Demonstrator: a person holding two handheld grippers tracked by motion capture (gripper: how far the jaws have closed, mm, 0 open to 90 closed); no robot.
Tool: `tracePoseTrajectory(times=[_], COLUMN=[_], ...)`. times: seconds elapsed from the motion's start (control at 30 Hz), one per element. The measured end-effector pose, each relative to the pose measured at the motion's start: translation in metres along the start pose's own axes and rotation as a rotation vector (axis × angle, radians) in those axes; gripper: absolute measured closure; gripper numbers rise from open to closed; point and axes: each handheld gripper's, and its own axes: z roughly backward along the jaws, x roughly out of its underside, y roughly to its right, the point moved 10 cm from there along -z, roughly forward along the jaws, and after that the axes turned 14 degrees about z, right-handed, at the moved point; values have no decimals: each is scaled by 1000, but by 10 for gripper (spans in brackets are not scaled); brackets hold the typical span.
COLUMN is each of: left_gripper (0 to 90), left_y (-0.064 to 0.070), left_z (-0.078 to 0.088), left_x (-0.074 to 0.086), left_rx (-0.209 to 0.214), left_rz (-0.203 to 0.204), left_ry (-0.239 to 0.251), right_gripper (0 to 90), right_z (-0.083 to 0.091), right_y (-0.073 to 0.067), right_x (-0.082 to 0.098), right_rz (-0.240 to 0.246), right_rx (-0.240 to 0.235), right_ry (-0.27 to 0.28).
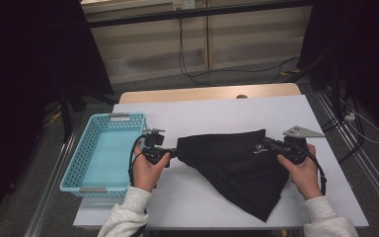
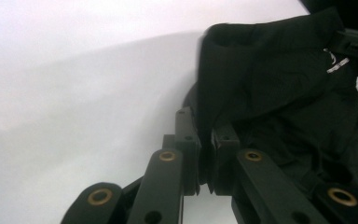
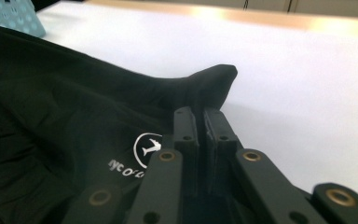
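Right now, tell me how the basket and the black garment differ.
The basket is light blue, rigid and perforated; the black garment is soft and creased. The basket stands untouched at the table's left edge; the garment is pinched at its two upper corners by the left gripper and the right gripper. Both rest on the white table.

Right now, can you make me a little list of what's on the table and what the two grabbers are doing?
table: white top
cloth: black, lies in the middle, white logo
basket: blue, at the table's left edge, nothing in it
left gripper: shut on the cloth's left corner
right gripper: shut on the cloth's right corner
hands: one on each gripper
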Motion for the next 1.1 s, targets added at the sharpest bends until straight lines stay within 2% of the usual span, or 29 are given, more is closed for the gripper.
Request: tracePoseTrajectory(times=[0.13, 0.3, 0.57, 0.87, 1.1], left_gripper=[849, 850, 850, 850, 850], left_y=[2, 3, 7, 9, 10], left_z=[9, 14, 17, 19, 19], left_x=[-11, -23, -37, -41, -44], left_rx=[-2, -6, -11, -9, -6], left_rz=[-4, -7, -18, -21, -22], left_ry=[18, 34, 50, 65, 70], right_gripper=[850, 850, 853, 853, 854], right_z=[2, 3, 6, 12, 15], right_y=[2, 1, 6, 9, 12], right_x=[-8, -18, -33, -42, -53], right_rz=[-7, 20, 33, 50, 83], right_rx=[6, 13, 34, 53, 74], right_ry=[28, 52, 76, 101, 120])
